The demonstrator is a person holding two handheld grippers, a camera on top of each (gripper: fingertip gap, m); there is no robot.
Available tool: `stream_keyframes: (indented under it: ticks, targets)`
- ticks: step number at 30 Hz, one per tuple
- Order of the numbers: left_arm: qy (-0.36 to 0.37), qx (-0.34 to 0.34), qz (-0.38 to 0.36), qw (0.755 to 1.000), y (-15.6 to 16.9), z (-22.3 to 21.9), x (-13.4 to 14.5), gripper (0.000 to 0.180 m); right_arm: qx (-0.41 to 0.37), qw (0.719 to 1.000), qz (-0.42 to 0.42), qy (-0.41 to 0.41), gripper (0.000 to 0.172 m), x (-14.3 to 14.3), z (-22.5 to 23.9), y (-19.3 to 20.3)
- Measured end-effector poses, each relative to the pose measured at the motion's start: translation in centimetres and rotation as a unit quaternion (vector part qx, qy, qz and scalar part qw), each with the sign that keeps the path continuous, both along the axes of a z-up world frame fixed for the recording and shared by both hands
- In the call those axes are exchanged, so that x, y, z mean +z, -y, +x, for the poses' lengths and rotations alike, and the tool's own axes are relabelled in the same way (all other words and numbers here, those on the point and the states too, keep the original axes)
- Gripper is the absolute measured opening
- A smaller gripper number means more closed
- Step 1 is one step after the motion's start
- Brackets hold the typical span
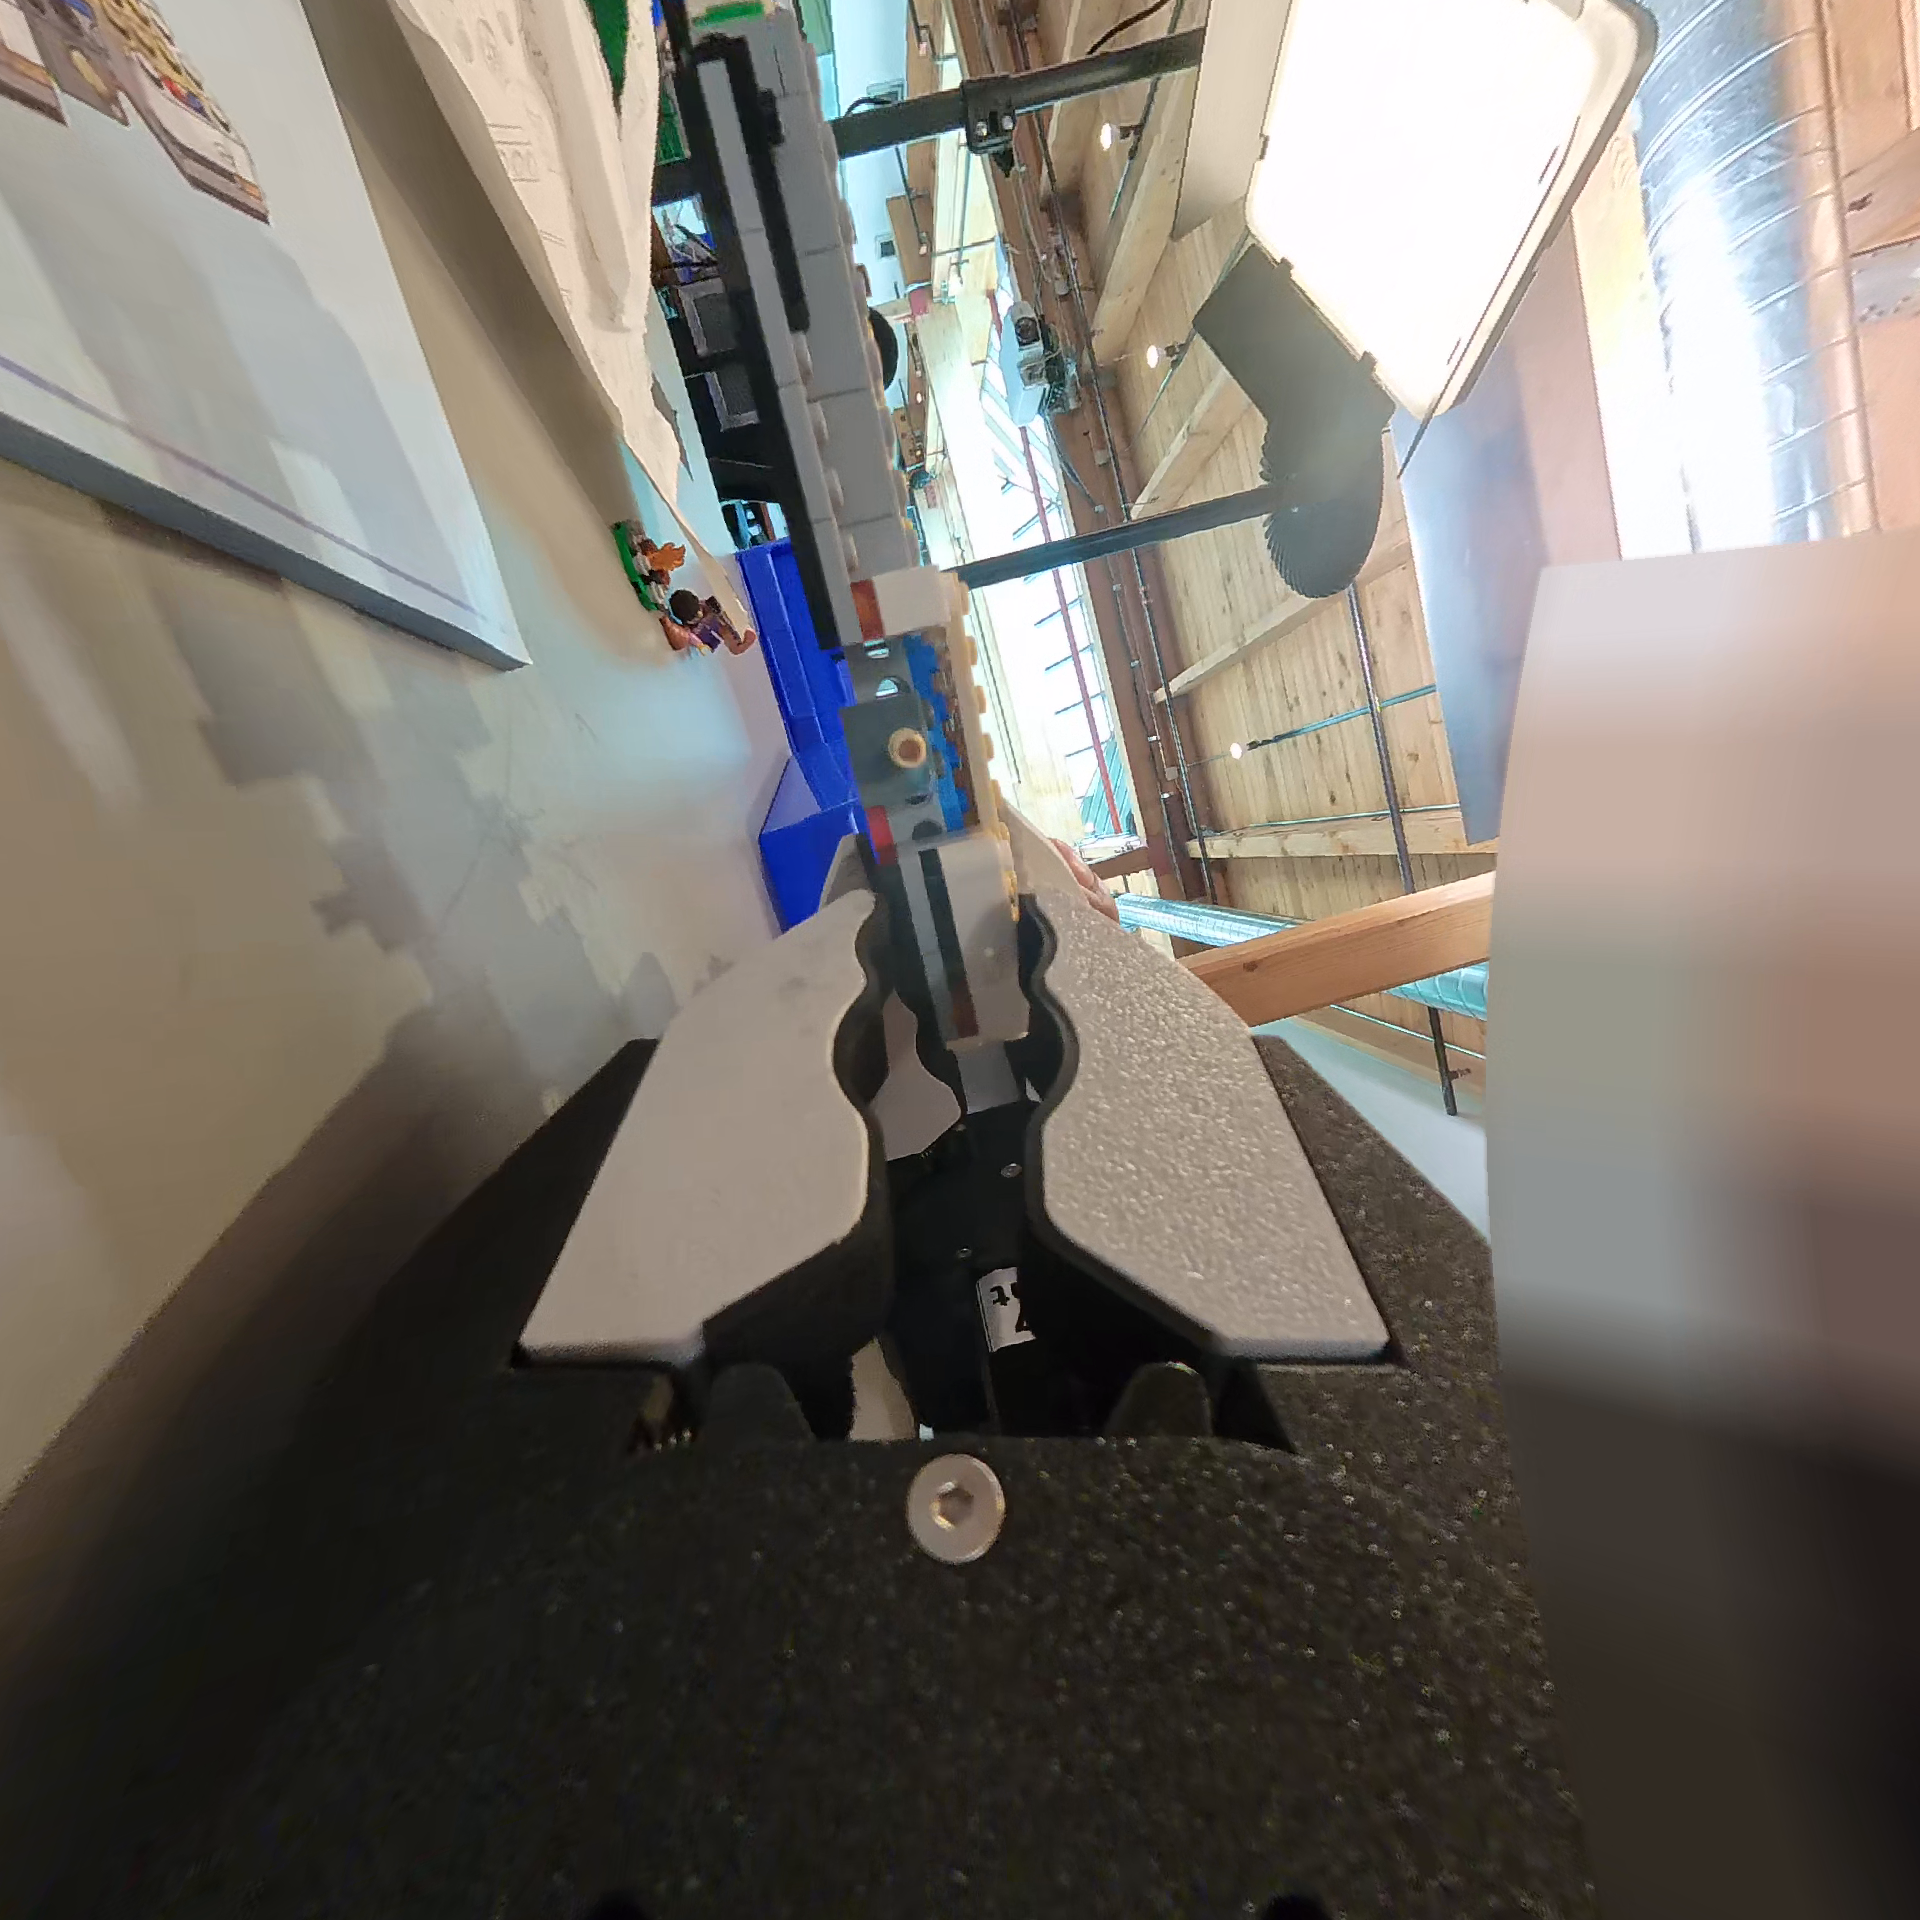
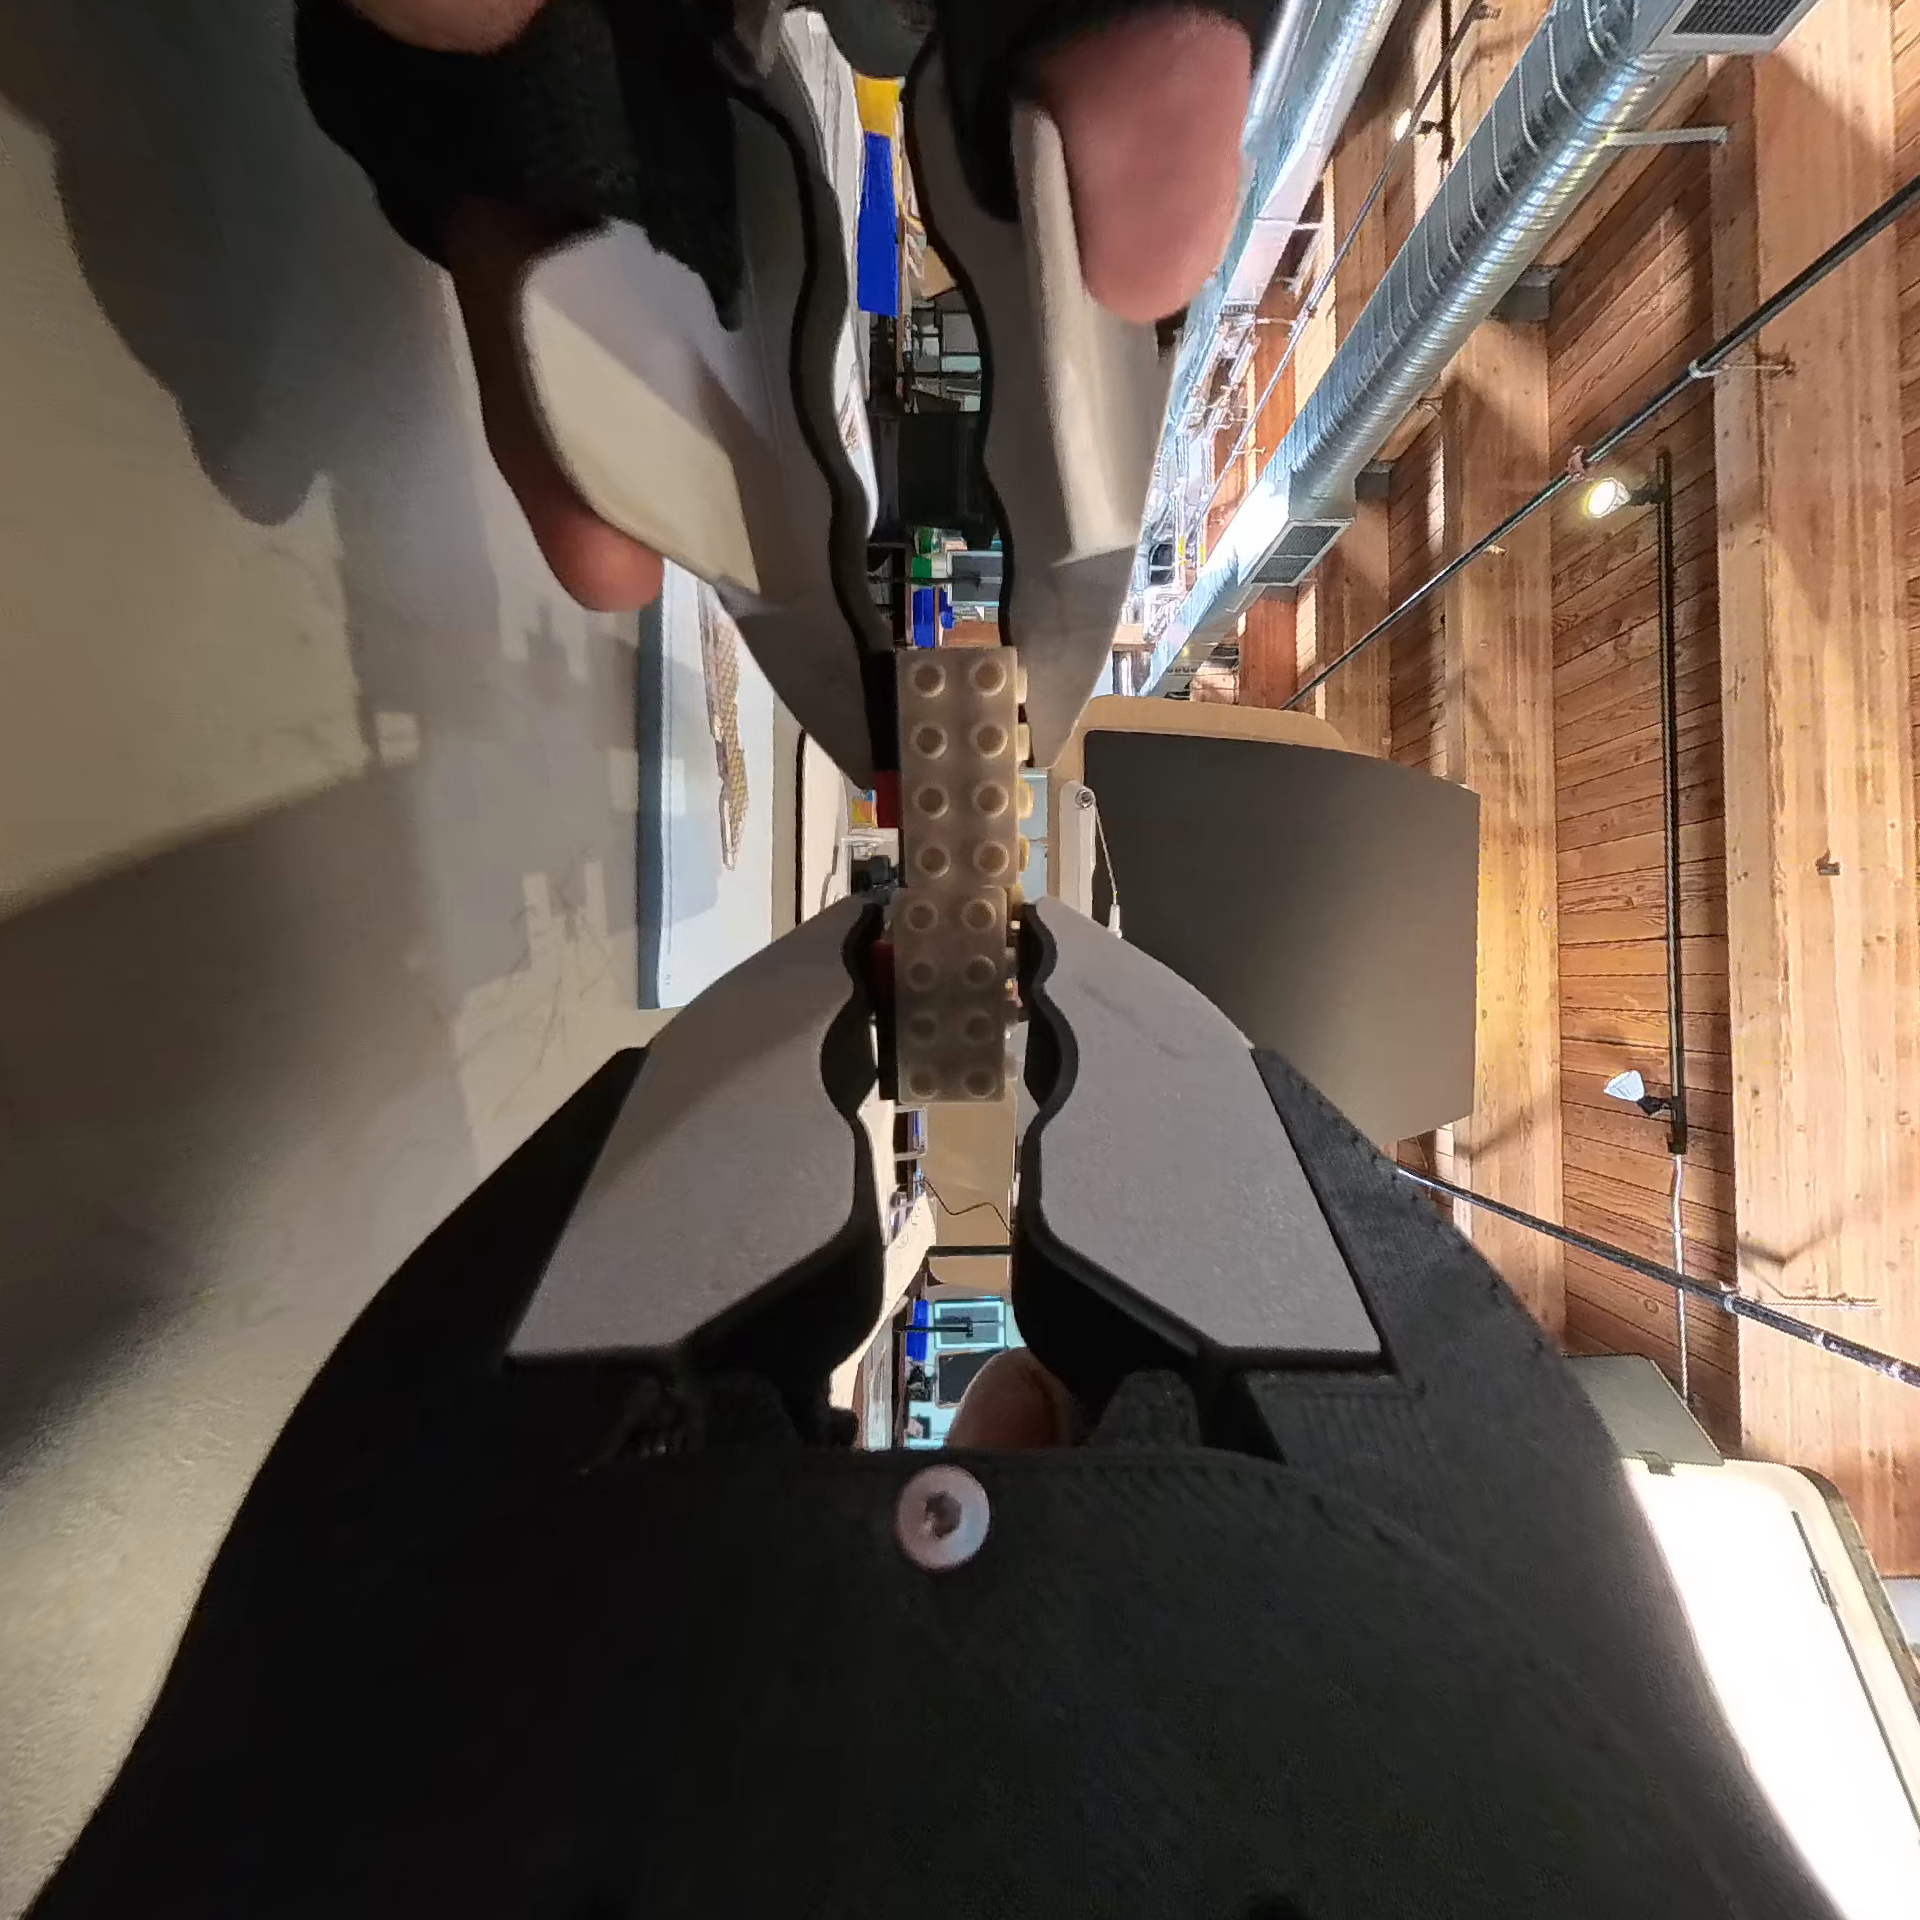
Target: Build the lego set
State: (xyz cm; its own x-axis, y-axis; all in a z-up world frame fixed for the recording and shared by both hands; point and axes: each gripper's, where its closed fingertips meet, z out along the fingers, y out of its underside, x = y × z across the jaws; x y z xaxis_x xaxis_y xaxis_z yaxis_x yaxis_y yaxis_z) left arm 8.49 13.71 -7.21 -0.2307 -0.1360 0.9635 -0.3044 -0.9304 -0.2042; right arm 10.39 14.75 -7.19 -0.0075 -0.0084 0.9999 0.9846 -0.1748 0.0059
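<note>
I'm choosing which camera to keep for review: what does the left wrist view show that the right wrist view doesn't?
Only the left wrist view: the build's long grey section, two minifigures, a blue bin.

Only the right wrist view: the tan underside of the build with its round sockets, both claws facing each other, a person's fingertips.

Both: each own claw () clamped on the brick build, wooden ceiling.

Looks like a workshop or studio loft: wooden plank ceiling [image 2: 1621,727], bare metal ducts [image 2: 1382,343], studio lamp [image 1: 1434,197], blue parts bins [image 1: 800,717] by the tabletop's far edge.
</note>
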Motion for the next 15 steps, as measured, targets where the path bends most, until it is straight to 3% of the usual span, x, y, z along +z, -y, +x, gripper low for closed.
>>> stream_keyframes:
  ticks: [15]
  targets:
    - [0.012, -0.01, 0.003, 1.0, 0.24, -0.1, 0.5, 0.022, -0.003, 1.0, 0.03, 0.0, 0.028, 0.67, 0.0, -0.01]
